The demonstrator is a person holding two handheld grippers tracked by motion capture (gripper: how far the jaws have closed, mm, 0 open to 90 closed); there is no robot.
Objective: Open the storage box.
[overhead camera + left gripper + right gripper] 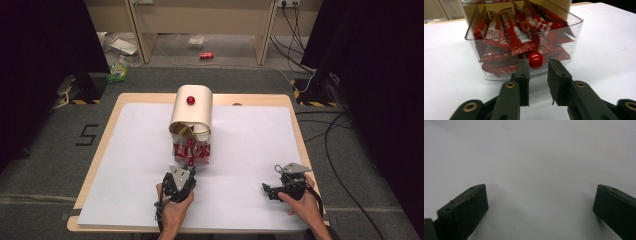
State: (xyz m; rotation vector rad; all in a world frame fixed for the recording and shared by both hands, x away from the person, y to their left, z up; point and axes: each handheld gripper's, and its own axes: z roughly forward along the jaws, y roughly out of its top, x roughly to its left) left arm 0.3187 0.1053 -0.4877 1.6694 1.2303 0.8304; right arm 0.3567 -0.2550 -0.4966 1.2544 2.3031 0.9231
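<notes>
item: red knob (pixel 535 60) on clear drawer (pixel 499 37), at 12 o'clock just ahead of left claw (pixel 538 65). claw open, not gripping; right claw (pixel 540 202) gapes wide, well apart at 3 o'clock.

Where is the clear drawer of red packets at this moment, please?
In the high view the clear drawer sits mid-table, pulled out from the cream box, just ahead of the left gripper; its red knob faces that gripper's jaws.

Clear drawer (pixel 474 37) pulled out, packed with red sachets (pixel 516 37); red knob (pixel 535 60) on front wall.
</notes>
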